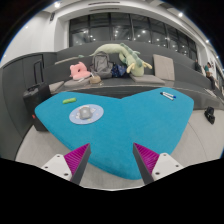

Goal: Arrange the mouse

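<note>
Teal cloth covers the bench [140,125] in an office-like room with dark windows behind. Low over its near edge hover the tongs [113,160], fingers spread with nothing between the pink pads [77,157]. Ahead and to the left, well apart from them, a small grey mouse [86,113] appears to sit on a pale round disc [85,115]; its long axis cannot be made out. Beyond lie a green marker [69,99], a blue item [167,95] and plush toys [110,58].
</note>
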`<state>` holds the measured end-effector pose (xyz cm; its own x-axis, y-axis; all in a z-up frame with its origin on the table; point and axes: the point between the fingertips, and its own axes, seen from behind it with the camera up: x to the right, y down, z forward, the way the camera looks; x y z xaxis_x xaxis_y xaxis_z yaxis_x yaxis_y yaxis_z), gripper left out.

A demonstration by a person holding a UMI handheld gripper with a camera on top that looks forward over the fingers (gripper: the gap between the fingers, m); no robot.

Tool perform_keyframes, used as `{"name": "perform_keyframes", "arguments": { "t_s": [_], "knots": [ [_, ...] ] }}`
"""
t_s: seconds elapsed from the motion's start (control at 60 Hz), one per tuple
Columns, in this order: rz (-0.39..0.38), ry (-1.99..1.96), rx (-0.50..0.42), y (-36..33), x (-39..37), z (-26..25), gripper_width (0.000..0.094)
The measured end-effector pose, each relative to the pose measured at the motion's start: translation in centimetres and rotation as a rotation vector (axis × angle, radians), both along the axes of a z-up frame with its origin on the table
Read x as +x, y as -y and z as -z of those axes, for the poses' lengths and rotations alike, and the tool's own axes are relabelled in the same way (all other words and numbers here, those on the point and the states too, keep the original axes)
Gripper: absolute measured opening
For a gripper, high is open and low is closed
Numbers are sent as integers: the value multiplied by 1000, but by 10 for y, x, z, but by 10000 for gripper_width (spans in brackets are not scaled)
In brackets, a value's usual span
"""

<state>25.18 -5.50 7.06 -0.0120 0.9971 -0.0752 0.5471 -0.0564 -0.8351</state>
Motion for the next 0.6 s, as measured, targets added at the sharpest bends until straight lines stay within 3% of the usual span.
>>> {"name": "perform_keyframes", "arguments": {
  "t_s": [0.6],
  "knots": [
    [52, -123, 111, -37, 38, -26, 858]
  ]
}}
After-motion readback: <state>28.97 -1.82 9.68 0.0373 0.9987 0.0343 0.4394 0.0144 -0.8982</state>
